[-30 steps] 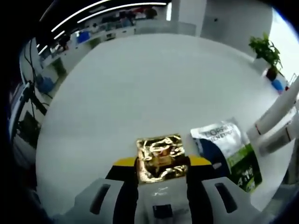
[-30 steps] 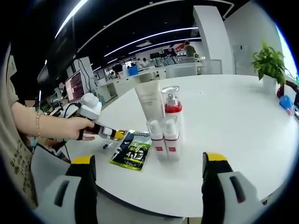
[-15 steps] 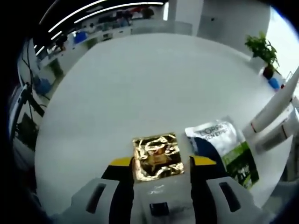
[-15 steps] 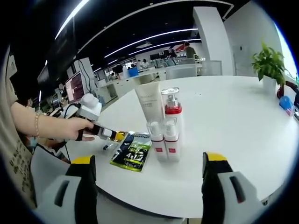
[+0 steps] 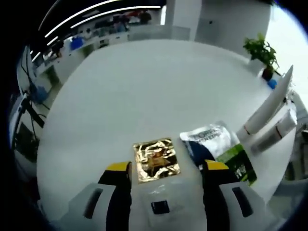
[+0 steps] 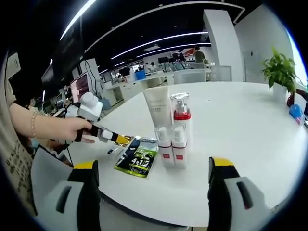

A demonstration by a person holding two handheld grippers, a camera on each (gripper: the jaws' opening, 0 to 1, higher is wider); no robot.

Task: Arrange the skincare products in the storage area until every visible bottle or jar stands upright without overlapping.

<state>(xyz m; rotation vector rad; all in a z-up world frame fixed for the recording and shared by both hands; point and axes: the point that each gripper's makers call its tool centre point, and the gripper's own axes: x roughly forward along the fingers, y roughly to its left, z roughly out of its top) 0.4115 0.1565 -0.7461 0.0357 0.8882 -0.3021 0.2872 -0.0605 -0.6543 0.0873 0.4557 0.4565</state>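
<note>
The left gripper [image 5: 166,168] stands spread either side of a gold foil sachet [image 5: 156,159] lying flat on the tabletop [image 5: 144,91]; the right gripper [image 6: 154,168] hangs released, holding nothing. Beside the sachet lies a green-and-white sachet [image 5: 219,147]; the bottles [image 6: 174,139] stand upright nearby. Pinching a flat edge squarely would serve best. Labels are unreadable.

lettering on the green sachet [image 6: 138,159] is too small to read.

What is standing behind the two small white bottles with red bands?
Behind the two small white bottles with red bands stand a tall white squeeze tube and a clear pump bottle with a red collar. The small bottles cover their lower parts, so their bases cannot be seen.
</note>
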